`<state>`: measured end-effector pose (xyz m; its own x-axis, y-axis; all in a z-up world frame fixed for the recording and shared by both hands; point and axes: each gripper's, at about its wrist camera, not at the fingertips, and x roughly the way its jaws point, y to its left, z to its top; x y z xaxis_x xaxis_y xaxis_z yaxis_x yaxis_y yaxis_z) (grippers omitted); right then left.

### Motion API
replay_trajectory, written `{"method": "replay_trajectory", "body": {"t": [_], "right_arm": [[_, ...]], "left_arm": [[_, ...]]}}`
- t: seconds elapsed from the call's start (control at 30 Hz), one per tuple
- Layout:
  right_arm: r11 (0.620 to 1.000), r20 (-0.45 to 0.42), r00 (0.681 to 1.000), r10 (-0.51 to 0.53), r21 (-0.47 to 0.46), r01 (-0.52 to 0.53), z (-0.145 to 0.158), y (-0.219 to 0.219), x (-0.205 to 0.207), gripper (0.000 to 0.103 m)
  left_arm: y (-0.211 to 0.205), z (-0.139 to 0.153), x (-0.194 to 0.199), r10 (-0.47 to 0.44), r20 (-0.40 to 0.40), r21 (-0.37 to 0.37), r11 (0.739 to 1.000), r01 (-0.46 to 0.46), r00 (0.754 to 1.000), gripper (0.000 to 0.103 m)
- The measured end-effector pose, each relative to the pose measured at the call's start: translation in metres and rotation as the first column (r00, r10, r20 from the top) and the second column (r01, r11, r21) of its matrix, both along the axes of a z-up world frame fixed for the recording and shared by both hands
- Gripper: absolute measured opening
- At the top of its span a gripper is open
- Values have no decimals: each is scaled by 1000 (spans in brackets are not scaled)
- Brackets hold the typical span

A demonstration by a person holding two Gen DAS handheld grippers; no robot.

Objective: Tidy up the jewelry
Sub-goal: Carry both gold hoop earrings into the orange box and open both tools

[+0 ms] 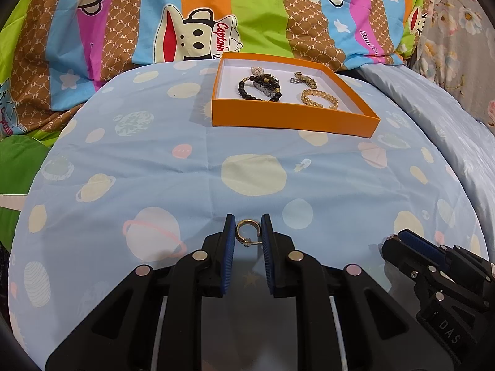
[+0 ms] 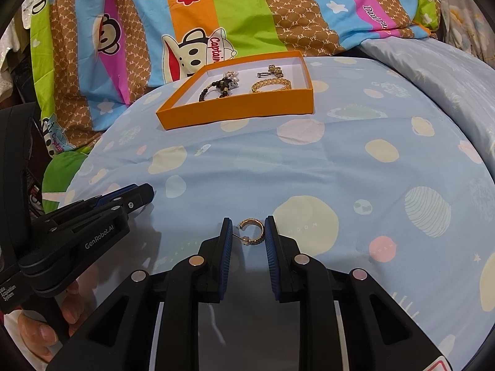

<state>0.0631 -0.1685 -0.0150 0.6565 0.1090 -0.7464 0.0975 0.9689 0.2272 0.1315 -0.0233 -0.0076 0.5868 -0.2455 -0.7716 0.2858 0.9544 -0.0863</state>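
Left wrist view: both grippers, left gripper [image 1: 248, 232] and right gripper [image 2: 248, 232], each lie low, pinching a gold hoop earring [image 1: 246, 232].

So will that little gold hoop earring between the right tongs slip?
Probably stiff and very light: a thin metal hoop earring. Its curved rim and thin post meet the pads at small spots, so it may twist or slip.

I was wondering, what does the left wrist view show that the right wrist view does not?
Only the left wrist view: a gold hoop earring between the left gripper fingers. Only the right wrist view: a second hoop earring between the right gripper fingers, plus the person's hand. Both: the orange box holding a gold bracelet and a beaded bracelet.
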Motion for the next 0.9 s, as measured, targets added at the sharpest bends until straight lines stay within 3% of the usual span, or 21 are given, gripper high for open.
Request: {"method": "replay_trajectory", "body": {"t": [0.5,0.67,0.9], "right_arm": [[1000,20,999,30,6,-30,9,0,-8,20],[999,49,998,43,-5,-43,22,-3,-4,20],[998,76,996,39,-45,-36,34,-17,17,20]], "left_arm": [[-2,9,-20,-51,0,-21,998,51,999,16],[-1,25,-15,-56,14,-53,997,57,998,16],[-13,44,7,-75,47,-16,997,75,996,16]]}}
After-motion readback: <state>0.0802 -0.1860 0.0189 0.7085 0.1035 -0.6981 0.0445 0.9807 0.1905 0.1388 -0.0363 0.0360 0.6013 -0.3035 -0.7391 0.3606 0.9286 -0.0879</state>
